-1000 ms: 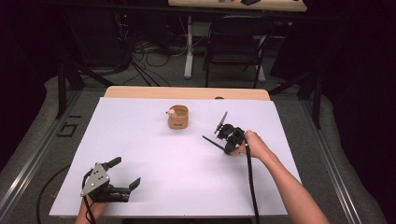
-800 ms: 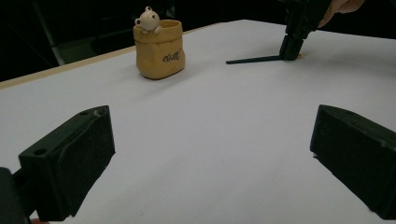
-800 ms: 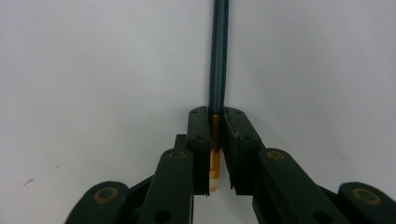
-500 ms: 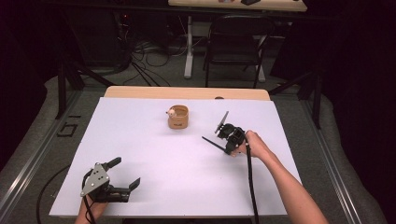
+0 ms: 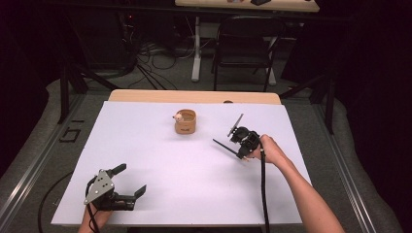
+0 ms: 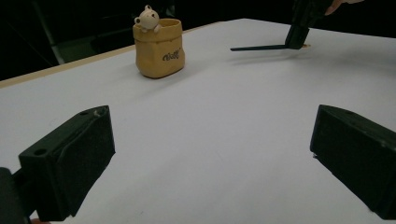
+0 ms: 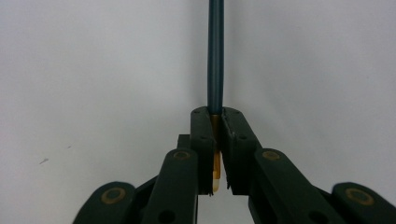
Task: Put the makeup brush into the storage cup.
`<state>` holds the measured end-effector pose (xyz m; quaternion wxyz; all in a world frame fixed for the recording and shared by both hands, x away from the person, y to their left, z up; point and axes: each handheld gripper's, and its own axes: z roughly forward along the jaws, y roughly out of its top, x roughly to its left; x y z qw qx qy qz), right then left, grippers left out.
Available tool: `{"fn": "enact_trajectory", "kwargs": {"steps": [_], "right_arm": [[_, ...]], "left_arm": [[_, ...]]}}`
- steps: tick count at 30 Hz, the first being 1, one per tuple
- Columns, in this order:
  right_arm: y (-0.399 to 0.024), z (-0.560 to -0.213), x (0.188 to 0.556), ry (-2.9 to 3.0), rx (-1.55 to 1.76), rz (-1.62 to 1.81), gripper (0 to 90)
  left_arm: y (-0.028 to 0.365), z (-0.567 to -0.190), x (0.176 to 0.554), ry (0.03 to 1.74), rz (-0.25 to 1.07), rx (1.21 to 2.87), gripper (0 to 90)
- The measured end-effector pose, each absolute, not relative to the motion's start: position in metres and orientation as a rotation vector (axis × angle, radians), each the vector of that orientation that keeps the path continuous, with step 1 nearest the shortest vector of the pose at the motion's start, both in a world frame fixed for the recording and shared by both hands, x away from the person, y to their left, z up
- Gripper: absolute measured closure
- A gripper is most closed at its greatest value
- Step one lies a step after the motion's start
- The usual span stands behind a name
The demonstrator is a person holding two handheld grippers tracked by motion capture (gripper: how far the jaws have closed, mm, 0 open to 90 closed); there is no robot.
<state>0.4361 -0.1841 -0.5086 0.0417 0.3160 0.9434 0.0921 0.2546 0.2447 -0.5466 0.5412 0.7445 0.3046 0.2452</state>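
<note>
From the high view we see the white table (image 5: 160,160) with a tan pouch (image 5: 185,122) near its far middle. The left gripper (image 5: 127,181) rests near the front left, jaws spread. The right gripper (image 5: 229,137) pinches a dark stick (image 5: 225,147).

The left gripper view puts the pouch (image 6: 159,47) ahead between the spread jaws.

In the right gripper view we see the jaws pressed on the stick (image 7: 215,56).

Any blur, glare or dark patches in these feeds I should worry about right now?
High view: white table evenly lit, surroundings nearly black. Left gripper view: the near open jaws are soft, the yellow pouch reasonably sharp, background dark. Right gripper view: right gripper and the dark stick it clamps are clear; no glare, only faint shading on the table.
</note>
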Motion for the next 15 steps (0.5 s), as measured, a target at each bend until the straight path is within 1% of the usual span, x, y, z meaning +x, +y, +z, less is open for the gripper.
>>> {"fn": "enact_trajectory", "kwargs": {"steps": [4,5,15], "right_arm": [[-0.185,-0.5,0.434,2.873,0.928,0.269,84.2],[-0.185,-0.501,0.433,2.878,0.946,0.32,84.2],[-0.18,-0.49,0.423,2.882,0.867,0.317,84.3]], "left_arm": [[0.245,-0.547,0.254,0.728,0.581,1.766,0.0],[0.245,-0.547,0.254,0.728,0.582,1.766,0.0],[0.245,-0.547,0.254,0.725,0.581,1.768,0.0]]}}
